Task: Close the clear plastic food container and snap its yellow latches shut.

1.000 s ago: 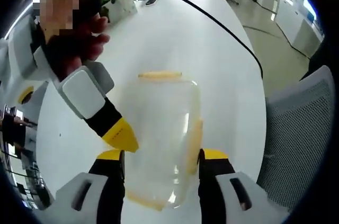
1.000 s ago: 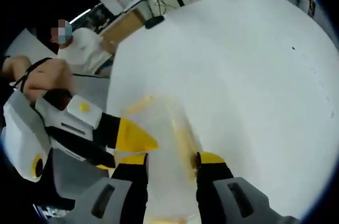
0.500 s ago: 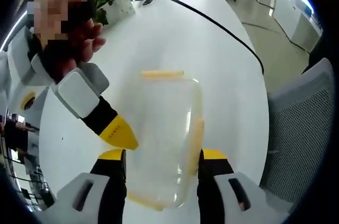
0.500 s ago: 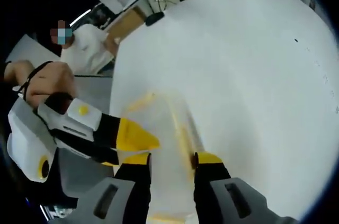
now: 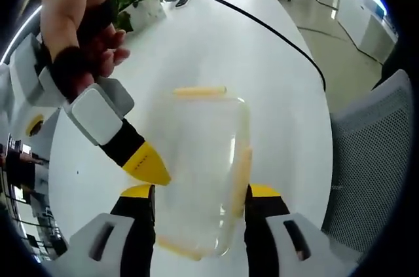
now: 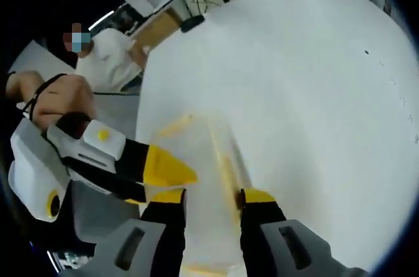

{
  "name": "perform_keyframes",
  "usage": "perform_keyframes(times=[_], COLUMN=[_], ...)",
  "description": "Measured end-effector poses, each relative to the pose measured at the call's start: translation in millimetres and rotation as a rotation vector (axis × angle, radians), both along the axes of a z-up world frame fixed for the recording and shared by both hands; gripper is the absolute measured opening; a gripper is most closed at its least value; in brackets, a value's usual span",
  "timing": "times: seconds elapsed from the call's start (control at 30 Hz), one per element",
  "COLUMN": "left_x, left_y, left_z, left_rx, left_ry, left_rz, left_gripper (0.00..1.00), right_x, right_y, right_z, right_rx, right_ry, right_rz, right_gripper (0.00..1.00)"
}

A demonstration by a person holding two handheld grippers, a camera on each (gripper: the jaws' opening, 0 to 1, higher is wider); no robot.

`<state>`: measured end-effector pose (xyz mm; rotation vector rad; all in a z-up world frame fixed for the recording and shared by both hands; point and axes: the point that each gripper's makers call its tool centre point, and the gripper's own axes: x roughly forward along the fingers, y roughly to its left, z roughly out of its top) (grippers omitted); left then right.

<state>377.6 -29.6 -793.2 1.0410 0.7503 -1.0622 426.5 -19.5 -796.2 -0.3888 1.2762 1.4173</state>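
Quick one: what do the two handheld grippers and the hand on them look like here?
Both match: left gripper and right gripper have yellow-tipped black jaws on light grey housings with dark slots. The right gripper's white body carries a round yellow marking. The person's hand wears a dark fingerless glove.

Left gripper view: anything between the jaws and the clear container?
Nothing visible. The clear container already sits between the left gripper jaws, yellow latches along its edges. The right gripper tip comes in beside its left edge, not across the path.

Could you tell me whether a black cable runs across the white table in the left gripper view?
Yes, a black cable crosses the white table beyond the clear container.
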Motion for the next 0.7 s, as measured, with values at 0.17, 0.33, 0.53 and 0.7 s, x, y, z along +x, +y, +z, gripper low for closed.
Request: perform_keyframes(times=[0.17,0.33,0.53,0.7], left_x=[-0.1,0.5,-4.8,0.2], left_y=[-0.5,4.4,6.9,12.8], left_z=[0.1,0.1,7.1,14.8], left_rx=[0.003,0.038,-0.042,-0.07], left_ry=[-0.003,-0.015,0.063,0.099], left_rz=[-0.006,-0.06,0.005,0.039], left_gripper=[0.55,0.55,0.68,0.73], right_x=[1.3,1.1,-1.8,-6.4], right_y=[0.1,1.8,-1.6,-11.8], right_z=[1.9,5.5,13.2,17.0], right_rx=[0.008,0.025,0.046,0.042], right_ry=[-0.024,-0.06,-0.091,-0.142], right_rz=[0.012,0.013,0.007,0.042], right_gripper=[0.3,0.3,0.43,0.47])
